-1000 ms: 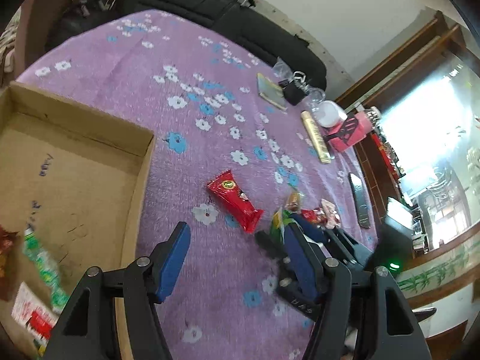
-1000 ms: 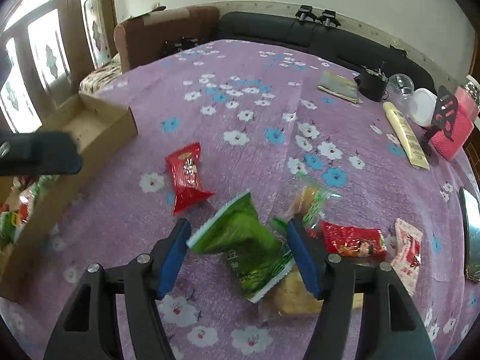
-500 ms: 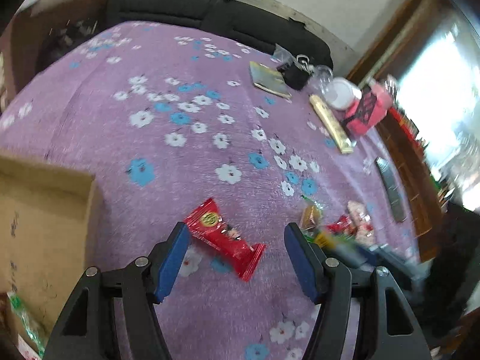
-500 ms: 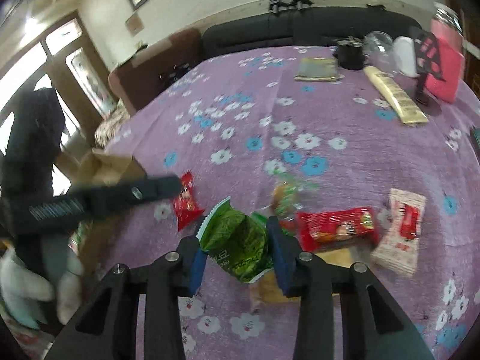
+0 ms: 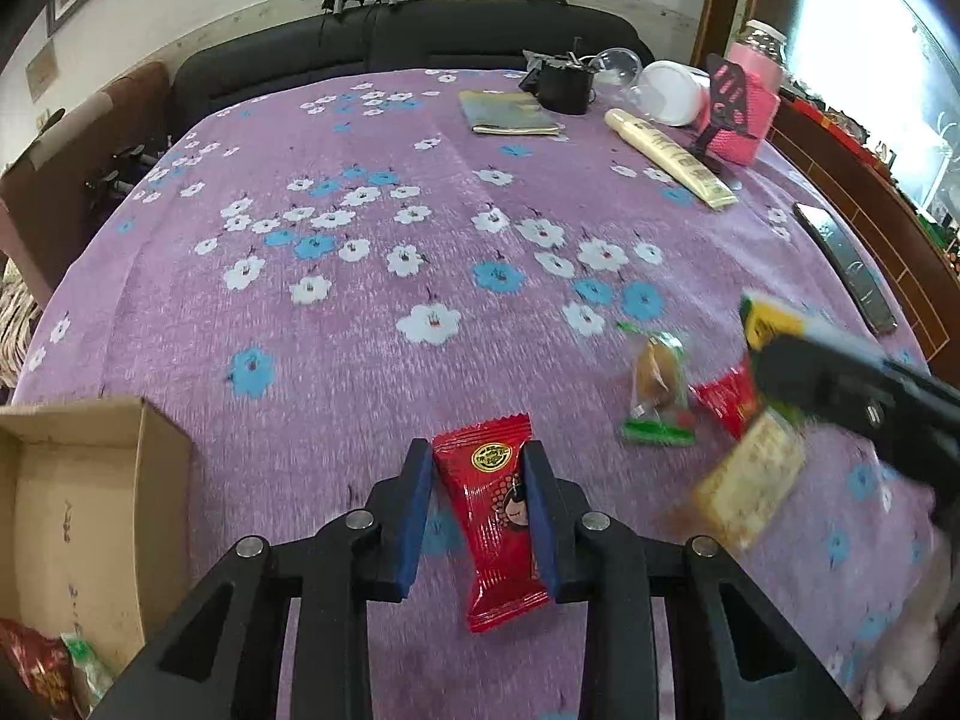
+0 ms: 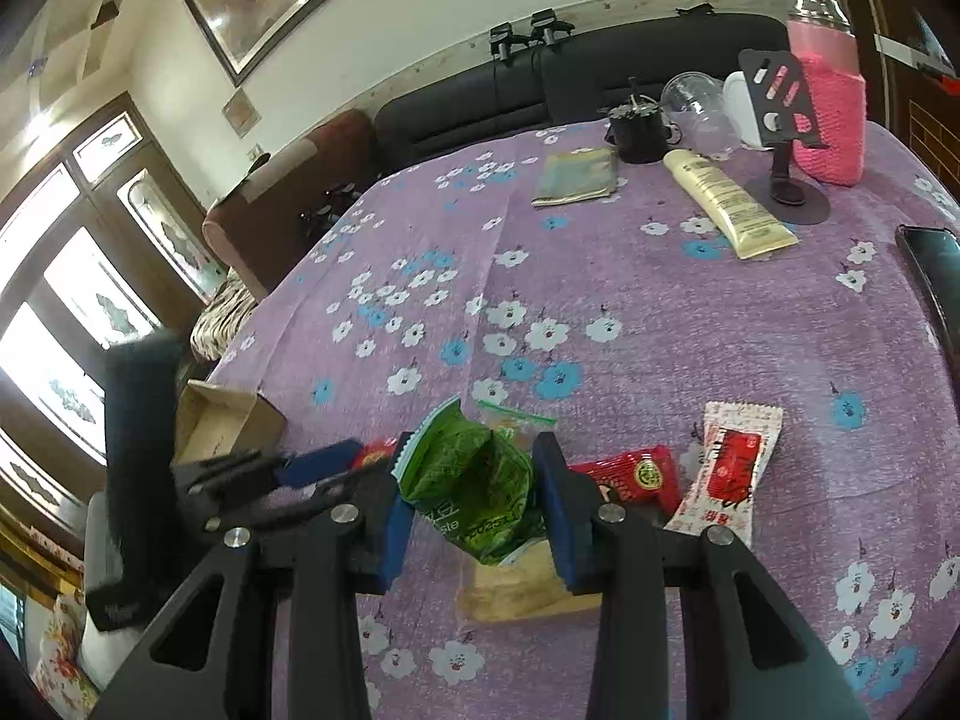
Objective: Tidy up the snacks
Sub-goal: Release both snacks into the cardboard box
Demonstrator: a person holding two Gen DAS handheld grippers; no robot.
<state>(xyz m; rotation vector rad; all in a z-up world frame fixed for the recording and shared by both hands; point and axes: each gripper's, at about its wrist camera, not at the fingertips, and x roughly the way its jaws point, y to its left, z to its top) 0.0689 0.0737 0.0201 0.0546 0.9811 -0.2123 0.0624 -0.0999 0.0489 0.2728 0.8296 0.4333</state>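
Now | left gripper [image 5: 477,516] closing on red packet [image 5: 493,531] | right gripper [image 6: 474,504] clamps green bag [image 6: 471,489] | box [image 5: 90,516] nearby

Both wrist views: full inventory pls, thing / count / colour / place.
red snack packet: 1, red, between the left pads, on the cloth
green snack bag: 1, green, crumpled between the right pads
loose snacks: 4; clear-green cookie pack, red packet, white-red sachet, tan cracker pack; near right
cardboard box: 1, brown, near left, some snacks inside
tablecloth: 1, purple floral
cream tube: 1, pale yellow, far right
booklet: 1, olive, far centre
pink bottle: 1, far right
phone stand: 1, black
phone: 1, dark, right edge
left hand-held gripper: closing on the red packet
right hand-held gripper: gripping the green bag
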